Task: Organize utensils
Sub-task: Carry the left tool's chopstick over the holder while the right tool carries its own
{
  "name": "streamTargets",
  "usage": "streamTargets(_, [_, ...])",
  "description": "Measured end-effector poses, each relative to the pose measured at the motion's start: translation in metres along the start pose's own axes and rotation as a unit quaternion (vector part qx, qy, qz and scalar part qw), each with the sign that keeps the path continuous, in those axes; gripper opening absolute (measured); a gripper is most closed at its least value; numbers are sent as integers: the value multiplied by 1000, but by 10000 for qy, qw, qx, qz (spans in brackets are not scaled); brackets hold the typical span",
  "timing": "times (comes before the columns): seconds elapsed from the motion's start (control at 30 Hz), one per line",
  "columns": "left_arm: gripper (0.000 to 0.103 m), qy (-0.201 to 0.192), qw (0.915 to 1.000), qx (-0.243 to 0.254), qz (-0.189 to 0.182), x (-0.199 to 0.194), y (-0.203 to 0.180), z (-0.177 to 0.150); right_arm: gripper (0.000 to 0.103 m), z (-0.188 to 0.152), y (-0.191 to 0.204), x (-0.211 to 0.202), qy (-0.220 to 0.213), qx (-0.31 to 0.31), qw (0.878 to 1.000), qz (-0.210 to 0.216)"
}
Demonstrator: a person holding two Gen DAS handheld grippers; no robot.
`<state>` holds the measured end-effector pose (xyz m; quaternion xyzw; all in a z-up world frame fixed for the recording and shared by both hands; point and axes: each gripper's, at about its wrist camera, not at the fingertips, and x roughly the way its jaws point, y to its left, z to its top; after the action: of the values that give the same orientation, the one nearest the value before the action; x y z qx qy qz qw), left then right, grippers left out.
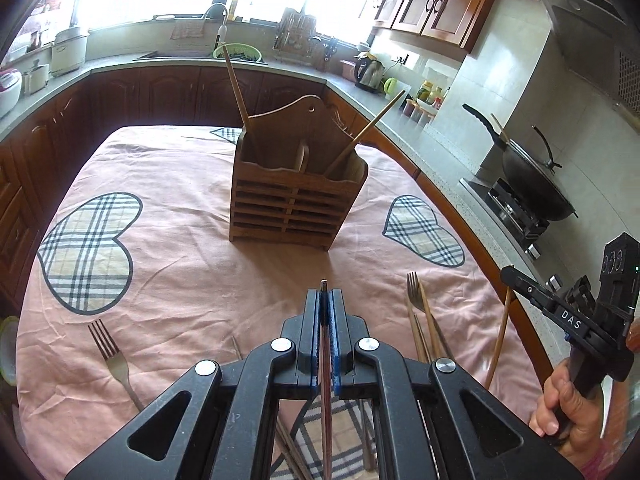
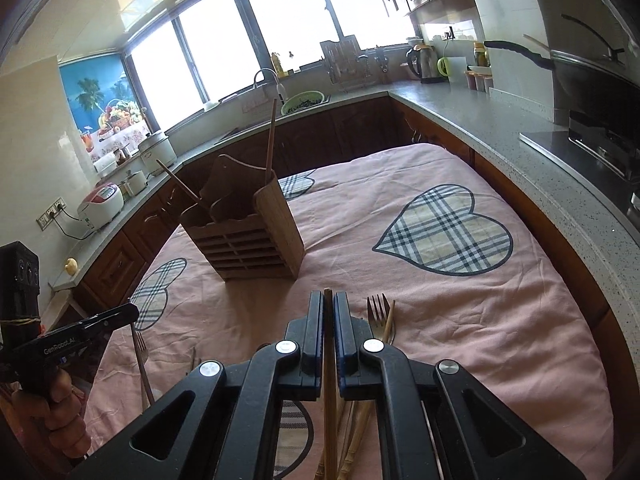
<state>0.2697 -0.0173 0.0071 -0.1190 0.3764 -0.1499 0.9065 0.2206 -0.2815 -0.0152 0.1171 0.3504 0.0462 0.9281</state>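
A wooden utensil holder (image 1: 296, 196) stands mid-table with two chopsticks leaning in it, one in each compartment; it also shows in the right wrist view (image 2: 244, 236). My left gripper (image 1: 325, 294) is shut on a dark reddish chopstick (image 1: 326, 360), near the table's front. My right gripper (image 2: 328, 298) is shut on a light wooden chopstick (image 2: 329, 380); it shows from the side in the left wrist view (image 1: 510, 274). A fork (image 1: 114, 354) lies at front left. Another fork (image 1: 414, 292) and several chopsticks (image 1: 428, 320) lie at front right.
The table carries a pink cloth (image 1: 192, 280) with plaid hearts. A grey counter (image 1: 440, 152) wraps around it, with a wok (image 1: 532, 184) on a stove at right, a kettle (image 1: 370, 72), and a sink (image 1: 176, 55) at the back.
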Motion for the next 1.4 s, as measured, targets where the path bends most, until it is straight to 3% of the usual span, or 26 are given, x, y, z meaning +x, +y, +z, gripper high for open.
streamTargets(0.37, [3, -437, 9990, -34, -64, -51, 8, -1, 4, 13, 27, -28, -352, -247, 9990, 138])
streamTargets(0.87, [3, -816, 9966, -126, 8, -73, 23, 9, 4, 33, 50, -40, -734, -409, 9960, 291])
streamTargets(1.4, [3, -1648, 9863, -51, 12, -82, 33, 62, 4, 86, 73, -25, -1294, -351, 9888, 649])
